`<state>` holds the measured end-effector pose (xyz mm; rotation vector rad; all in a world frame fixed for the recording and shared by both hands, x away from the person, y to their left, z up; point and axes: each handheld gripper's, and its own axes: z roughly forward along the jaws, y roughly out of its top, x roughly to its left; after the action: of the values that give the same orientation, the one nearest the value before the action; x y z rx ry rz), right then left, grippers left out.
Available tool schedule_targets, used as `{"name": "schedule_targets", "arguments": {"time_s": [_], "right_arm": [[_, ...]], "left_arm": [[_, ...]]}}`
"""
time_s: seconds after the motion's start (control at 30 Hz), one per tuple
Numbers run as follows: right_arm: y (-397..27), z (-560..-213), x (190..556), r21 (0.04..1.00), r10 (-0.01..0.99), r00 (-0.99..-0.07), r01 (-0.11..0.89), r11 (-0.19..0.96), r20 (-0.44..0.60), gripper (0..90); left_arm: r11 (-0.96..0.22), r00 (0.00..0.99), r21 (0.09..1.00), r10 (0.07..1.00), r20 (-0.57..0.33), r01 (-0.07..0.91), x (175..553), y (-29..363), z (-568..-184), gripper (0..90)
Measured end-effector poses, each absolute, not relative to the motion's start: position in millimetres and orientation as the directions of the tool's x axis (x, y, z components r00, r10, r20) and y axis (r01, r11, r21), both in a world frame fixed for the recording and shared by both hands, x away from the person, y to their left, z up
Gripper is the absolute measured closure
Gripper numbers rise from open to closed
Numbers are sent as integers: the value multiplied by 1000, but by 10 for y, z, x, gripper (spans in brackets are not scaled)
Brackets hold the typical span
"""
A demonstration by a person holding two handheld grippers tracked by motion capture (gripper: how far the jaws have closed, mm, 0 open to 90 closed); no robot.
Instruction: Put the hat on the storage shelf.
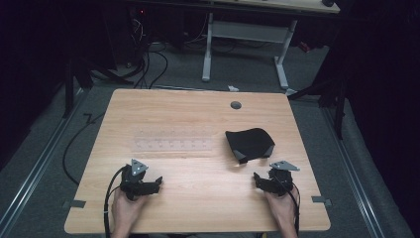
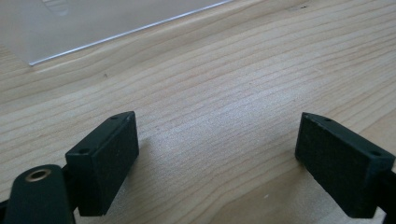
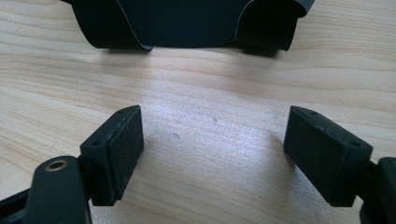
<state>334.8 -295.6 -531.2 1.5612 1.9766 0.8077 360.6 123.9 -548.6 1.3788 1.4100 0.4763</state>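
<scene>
Both grippers are sitting low at the near edge of the wooden table (image 1: pixel 198 109), one in each hand, and neither has anything in it. The left gripper (image 2: pixel 217 154) has its jaws spread wide with only bare wood between them, and off ahead of it lies a clear plastic sheet (image 1: pixel 173 145), flat near the middle of the table; its edge shows at the top of the left gripper view (image 2: pixel 93 23). The right gripper (image 3: pixel 212 154) is spread wide too, again just wood grain between the pads. The black cloth pouch (image 1: pixel 250 144) lies right of centre, near the right gripper and just ahead of it but not touching, with a grey bit at its lower corner. In the right gripper view the pouch (image 3: pixel 187 23) runs across the top.
</scene>
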Motion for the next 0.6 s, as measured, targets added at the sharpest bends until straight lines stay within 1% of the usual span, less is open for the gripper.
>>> {"name": "schedule_targets", "arguments": {"time_s": [0.07, 0.3, 0.6], "right_arm": [[-2959, -5309, 3344, 709, 974, -227, 685, 169, -13, 216], [-3003, -5301, 3306, 717, 975, -221, 678, 161, -10, 295], [-3095, -5280, 3218, 733, 975, -219, 667, 133, 23, 351]], "left_arm": [[255, 224, 845, 892, -393, 470, 3606, 1238, -5486, 140], [257, 221, 845, 893, -393, 469, 3604, 1236, -5486, 143], [257, 220, 845, 893, -394, 469, 3604, 1236, -5486, 143]]}}
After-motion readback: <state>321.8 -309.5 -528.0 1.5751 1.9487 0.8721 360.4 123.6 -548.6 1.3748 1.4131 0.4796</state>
